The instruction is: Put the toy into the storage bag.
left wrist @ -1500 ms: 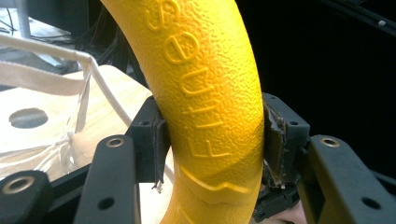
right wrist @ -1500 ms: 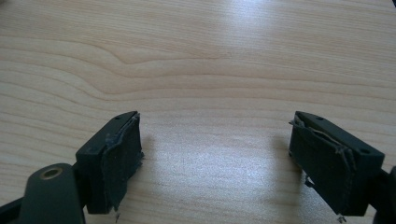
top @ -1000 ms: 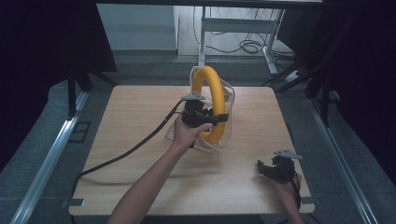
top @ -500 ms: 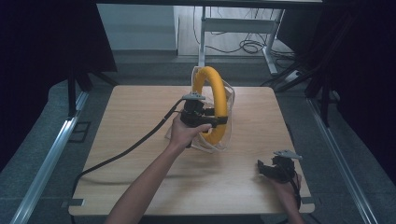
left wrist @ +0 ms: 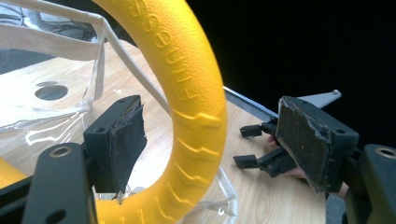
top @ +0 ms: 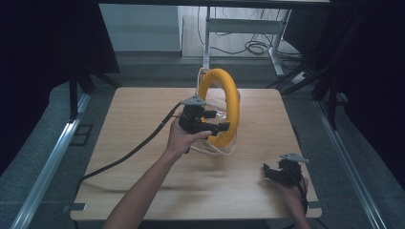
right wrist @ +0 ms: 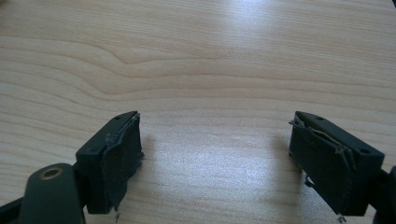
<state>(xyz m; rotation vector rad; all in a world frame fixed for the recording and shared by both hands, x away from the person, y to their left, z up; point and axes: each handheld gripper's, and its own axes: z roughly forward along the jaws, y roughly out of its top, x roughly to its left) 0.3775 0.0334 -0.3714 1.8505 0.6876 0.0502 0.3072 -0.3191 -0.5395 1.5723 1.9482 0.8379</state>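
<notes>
A yellow foam ring [top: 228, 102] stands upright on the wooden table [top: 138, 119], partly inside a clear plastic bag [top: 213, 148] with white trim. My left gripper [top: 220, 128] is at the ring's near lower side. Its jaws have just been opening and now stand wide. In the left gripper view the ring [left wrist: 196, 93] passes between the two pads [left wrist: 127, 140] without either pressing on it, and the bag [left wrist: 46, 107] lies behind it. My right gripper [top: 273, 172] rests open on the table at the front right, with bare wood between its pads [right wrist: 119, 158].
A black cable [top: 129, 152] trails from the left gripper across the table to the front left edge. The right gripper [left wrist: 259, 149] is also seen past the ring in the left gripper view. Metal frame rails run along both sides of the table, and a desk frame stands behind it.
The left gripper's jaws have opened off the yellow ring, and the hand has drawn back slightly. The ring stays standing in the bag. The right gripper has not moved.
</notes>
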